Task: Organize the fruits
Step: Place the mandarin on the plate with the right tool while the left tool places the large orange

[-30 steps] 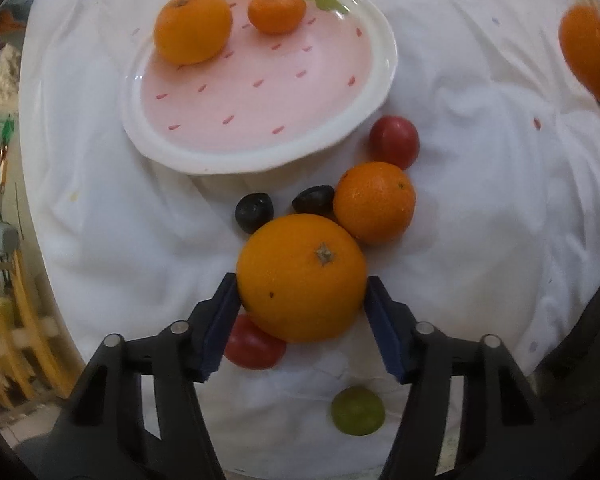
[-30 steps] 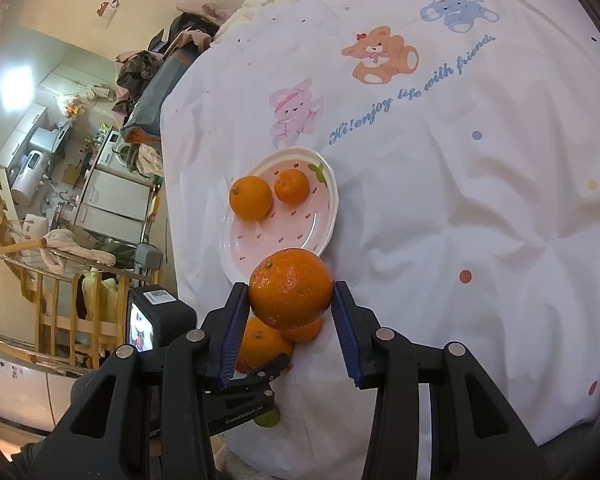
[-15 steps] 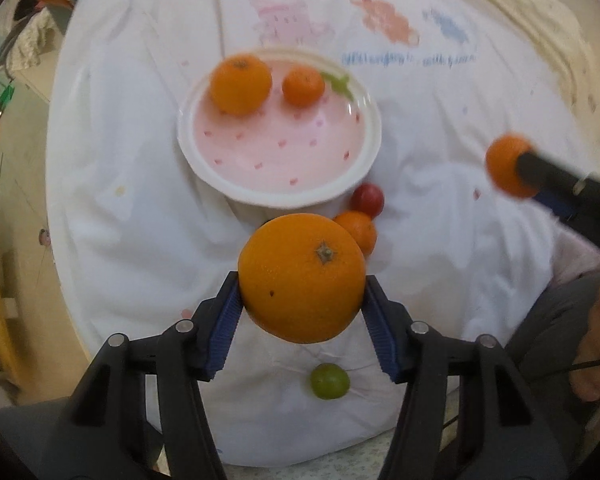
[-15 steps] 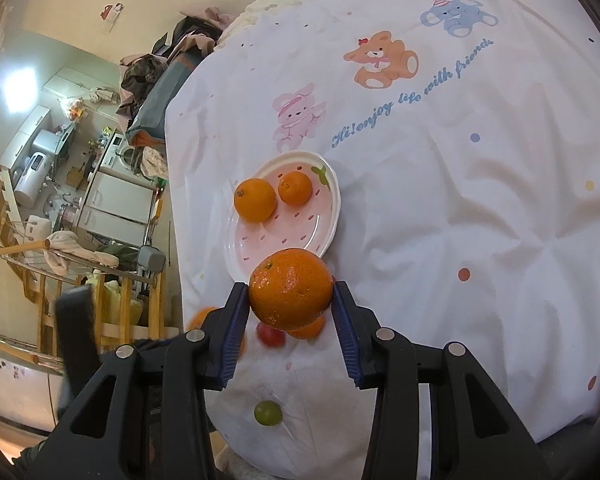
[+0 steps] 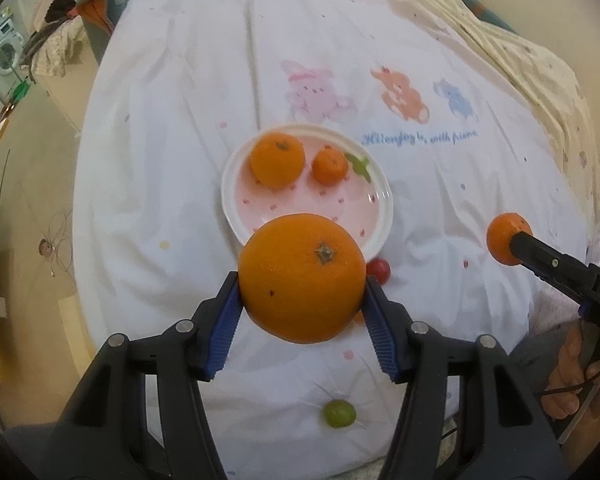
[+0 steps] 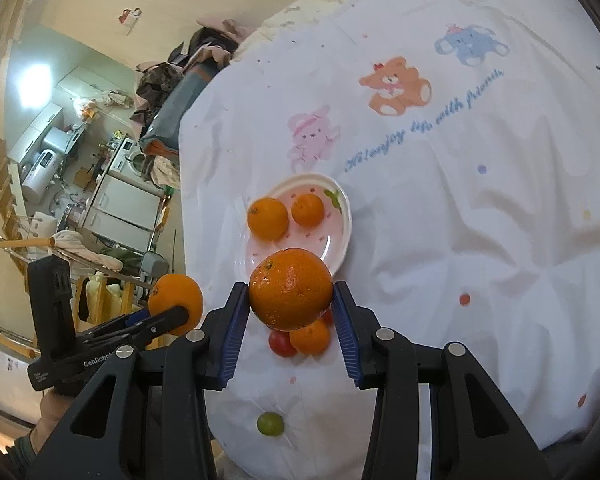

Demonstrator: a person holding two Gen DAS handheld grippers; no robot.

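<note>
My left gripper (image 5: 301,294) is shut on a large orange (image 5: 302,268) and holds it in the air above the white cloth. My right gripper (image 6: 291,304) is shut on a darker orange (image 6: 290,286), also aloft. Beyond both lies a pink strawberry-print plate (image 5: 364,216) (image 6: 342,236) with a bigger orange (image 5: 277,164) and a small one (image 5: 330,165) on it. On the cloth below the plate lie a red tomato (image 6: 281,342), a small orange (image 6: 310,336) and a green fruit (image 5: 339,413). Each gripper shows in the other's view with its orange (image 5: 506,236) (image 6: 176,302).
The white cartoon-print cloth (image 5: 440,184) covers a soft rumpled surface that drops off at the left and near edges. A heap of clothes (image 6: 180,80) lies at the far left corner. A hand (image 5: 576,380) grips the right tool's handle.
My left gripper has risen with the large orange off the cloth, so the plate and fruits look smaller and farther. The dark plums are now hidden behind the orange. The right gripper has kept still.
</note>
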